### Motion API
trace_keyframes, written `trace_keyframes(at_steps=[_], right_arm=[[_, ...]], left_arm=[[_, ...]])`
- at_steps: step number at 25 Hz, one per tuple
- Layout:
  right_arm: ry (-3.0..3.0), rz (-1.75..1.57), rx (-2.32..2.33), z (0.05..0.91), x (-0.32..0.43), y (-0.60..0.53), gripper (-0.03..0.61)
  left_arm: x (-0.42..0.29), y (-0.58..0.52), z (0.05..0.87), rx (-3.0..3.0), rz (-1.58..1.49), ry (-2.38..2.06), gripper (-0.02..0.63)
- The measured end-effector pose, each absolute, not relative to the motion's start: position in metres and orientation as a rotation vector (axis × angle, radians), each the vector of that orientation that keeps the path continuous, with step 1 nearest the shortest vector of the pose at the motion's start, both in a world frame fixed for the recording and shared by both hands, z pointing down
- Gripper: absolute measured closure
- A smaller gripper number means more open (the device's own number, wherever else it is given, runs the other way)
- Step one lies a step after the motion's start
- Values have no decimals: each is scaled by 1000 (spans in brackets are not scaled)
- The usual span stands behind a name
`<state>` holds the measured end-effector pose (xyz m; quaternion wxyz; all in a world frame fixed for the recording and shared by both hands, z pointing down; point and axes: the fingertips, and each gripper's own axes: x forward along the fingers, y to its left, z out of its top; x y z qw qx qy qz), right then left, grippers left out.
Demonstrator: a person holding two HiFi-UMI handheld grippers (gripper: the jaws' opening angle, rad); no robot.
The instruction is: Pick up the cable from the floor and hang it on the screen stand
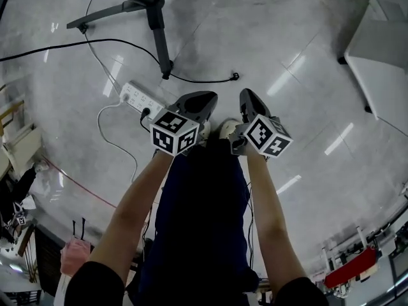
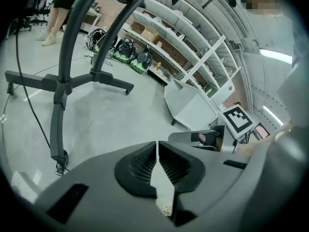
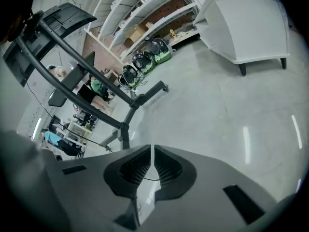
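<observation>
Head view: left gripper (image 1: 203, 101) and right gripper (image 1: 250, 101) were clenched empty, side by side near the cable (image 1: 201, 81), presumably staging its pickup.

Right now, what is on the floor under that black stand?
A black cable runs across the floor past the stand's leg, its end lying loose. Where they cross, the leg covers it. The person's legs hide the nearer floor.
</observation>
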<state>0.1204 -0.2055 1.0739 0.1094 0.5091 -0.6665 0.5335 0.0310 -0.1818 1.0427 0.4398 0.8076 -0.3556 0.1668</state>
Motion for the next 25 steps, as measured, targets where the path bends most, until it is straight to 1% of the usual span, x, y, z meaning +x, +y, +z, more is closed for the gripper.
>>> trace_keyframes(at_steps=[6,14,15,16,17,20,25], right_arm=[[-1949,1480,1474,1134,126,-203,552],[-1910,1471,1430,1213,130,-192,546],[-1909,1466,1415,1222,129,-193,520],[-1905,1469,1395,1232,126,-193,451],[-1895,1476,1377,1241,123,-194,407],[-1838,1453,1365,1268,121,-195,379],[-1746,1409,1405,1298,118,-197,370]], left_arm=[[41,-177,1107,2058,491,-800,591],[48,-180,1179,2000,473,-828,591],[50,-180,1187,1999,474,-824,591],[51,-181,1194,1999,476,-819,591],[52,-182,1201,2000,478,-816,591],[53,-188,1216,2000,471,-824,591],[56,-197,1232,1995,469,-836,591]])
